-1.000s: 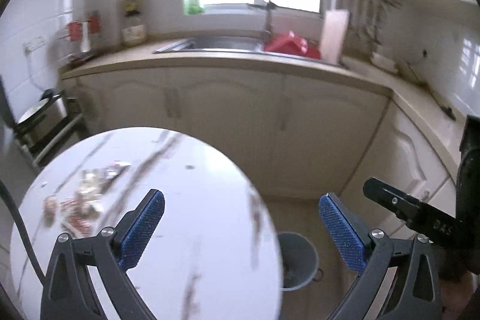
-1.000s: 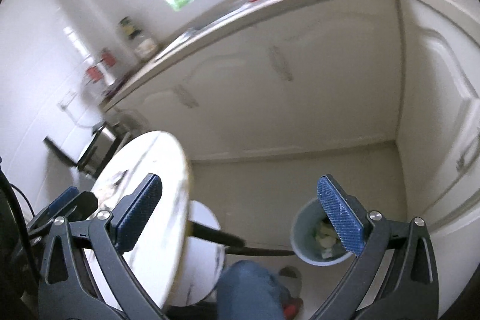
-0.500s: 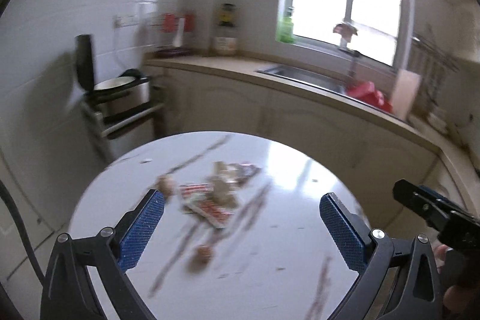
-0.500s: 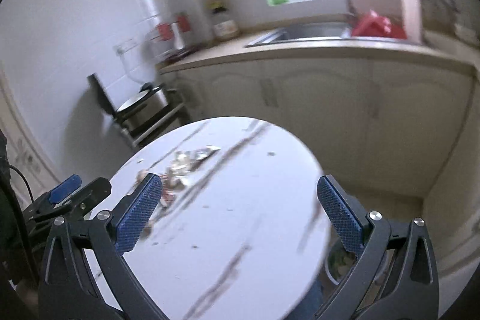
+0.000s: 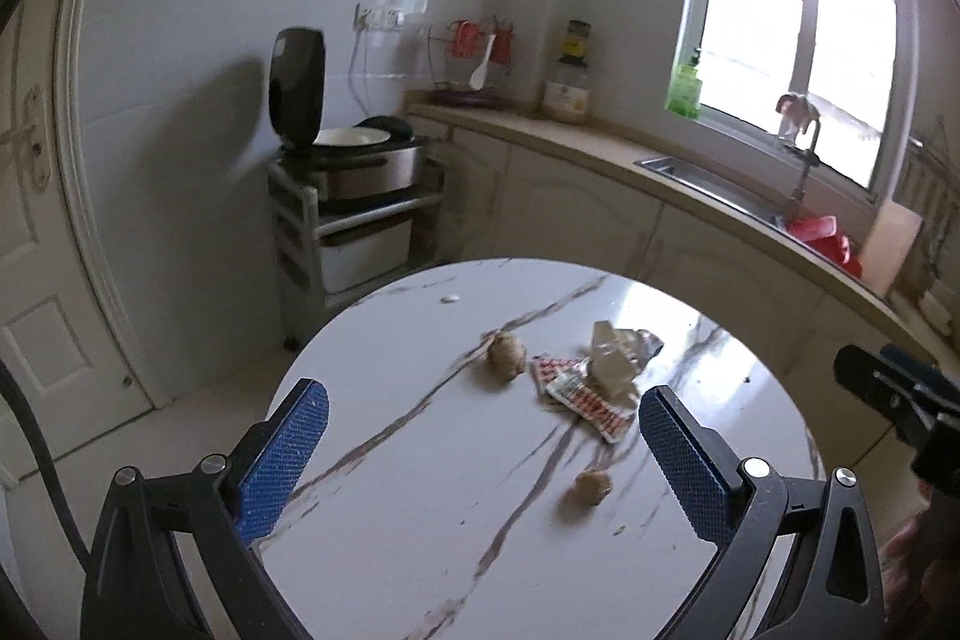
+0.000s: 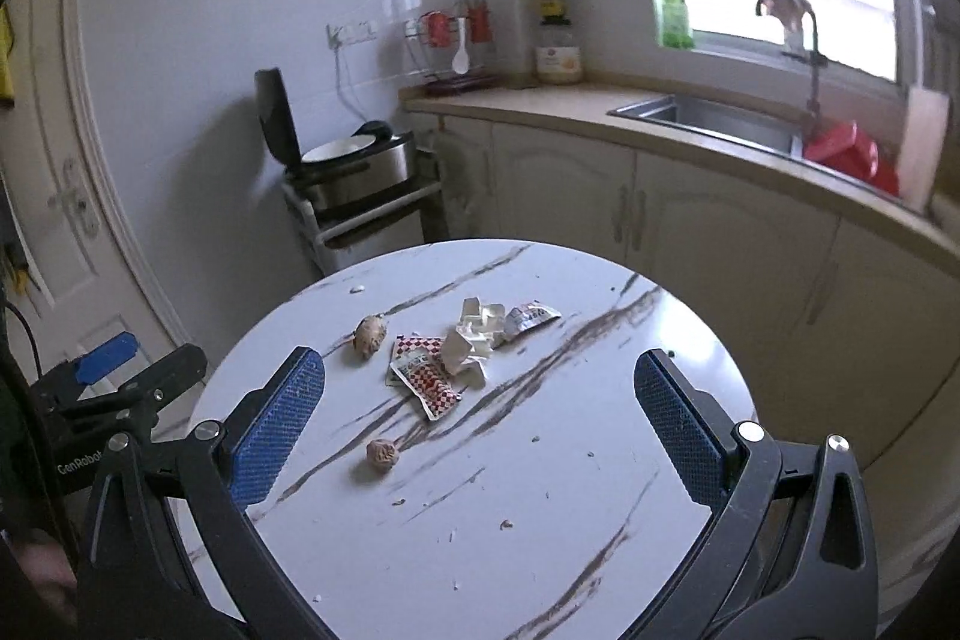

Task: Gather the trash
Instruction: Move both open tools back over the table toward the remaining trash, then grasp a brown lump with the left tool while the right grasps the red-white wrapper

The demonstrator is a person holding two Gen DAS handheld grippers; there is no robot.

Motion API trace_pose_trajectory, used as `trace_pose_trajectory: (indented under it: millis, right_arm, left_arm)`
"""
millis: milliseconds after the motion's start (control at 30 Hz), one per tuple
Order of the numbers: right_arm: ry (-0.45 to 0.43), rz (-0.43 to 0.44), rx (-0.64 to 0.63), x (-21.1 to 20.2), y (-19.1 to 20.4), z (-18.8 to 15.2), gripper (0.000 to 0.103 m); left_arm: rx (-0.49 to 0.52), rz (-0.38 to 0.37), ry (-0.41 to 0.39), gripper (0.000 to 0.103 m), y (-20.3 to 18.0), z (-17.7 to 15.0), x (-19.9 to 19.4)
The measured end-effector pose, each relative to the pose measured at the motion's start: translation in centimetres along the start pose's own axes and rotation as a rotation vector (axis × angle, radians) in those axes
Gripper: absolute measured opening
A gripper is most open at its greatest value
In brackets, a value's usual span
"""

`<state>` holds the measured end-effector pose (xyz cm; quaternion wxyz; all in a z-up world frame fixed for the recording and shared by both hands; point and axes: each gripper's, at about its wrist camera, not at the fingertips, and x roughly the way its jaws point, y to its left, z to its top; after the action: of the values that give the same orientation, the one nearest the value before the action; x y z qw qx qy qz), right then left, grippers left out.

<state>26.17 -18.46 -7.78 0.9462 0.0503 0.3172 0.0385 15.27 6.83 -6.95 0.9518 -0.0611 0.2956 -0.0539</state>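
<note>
Hovering over the round marble table [image 5: 420, 490], the left claw [image 5: 480, 454] gapes apart, empty; wrappers [image 5: 591, 388] lie right of centre in the frame. From the right wrist, the right claw [image 6: 480, 424] also stands spread, the wrappers [image 6: 456, 352] lying mid-table between two brown lumps [image 6: 370, 334].

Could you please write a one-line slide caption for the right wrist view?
Open right gripper above a round marble table with red-checked packets, crumpled wrappers and two brown lumps.
</note>
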Motion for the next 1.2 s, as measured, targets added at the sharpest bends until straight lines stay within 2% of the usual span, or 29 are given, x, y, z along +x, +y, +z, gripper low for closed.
trace_pose_trajectory:
  millis: [233, 567, 767, 900, 1000, 1067, 1133, 1200]
  right_arm:
    - [0.006, -0.025, -0.029, 1.1, 0.2, 0.3, 0.103]
    - [0.099, -0.056, 0.055, 4.8, -4.3, -0.9, 0.103]
    - [0.154, -0.033, 0.066, 7.2, -5.4, -2.0, 0.103]
    - [0.194, -0.011, 0.075, 9.0, -5.6, -2.6, 0.103]
    - [0.221, 0.002, 0.08, 10.2, -5.6, -3.1, 0.103]
    - [0.235, 0.012, 0.082, 10.9, -5.4, -3.3, 0.103]
    - [0.249, 0.021, 0.08, 11.5, -5.2, -3.4, 0.103]
    - [0.265, 0.035, 0.073, 12.2, -4.8, -3.5, 0.103]
  left_arm:
    - [0.03, -0.01, 0.022, 0.102, -0.9, -0.3, 0.9]
    - [0.121, -0.053, 0.186, 0.102, -4.5, -1.2, 9.2]
    - [0.138, -0.053, 0.275, 0.096, -5.3, -1.4, 13.9]
    - [0.128, -0.066, 0.339, 0.077, -5.2, -0.9, 16.7]
    - [0.127, -0.086, 0.327, 0.065, -5.1, 0.0, 17.5]
    - [0.122, -0.119, 0.327, 0.053, -5.1, 0.6, 17.9]
    - [0.113, -0.158, 0.338, 0.033, -5.1, 0.7, 18.7]
    - [0.11, -0.187, 0.344, 0.025, -5.1, 0.9, 19.0]
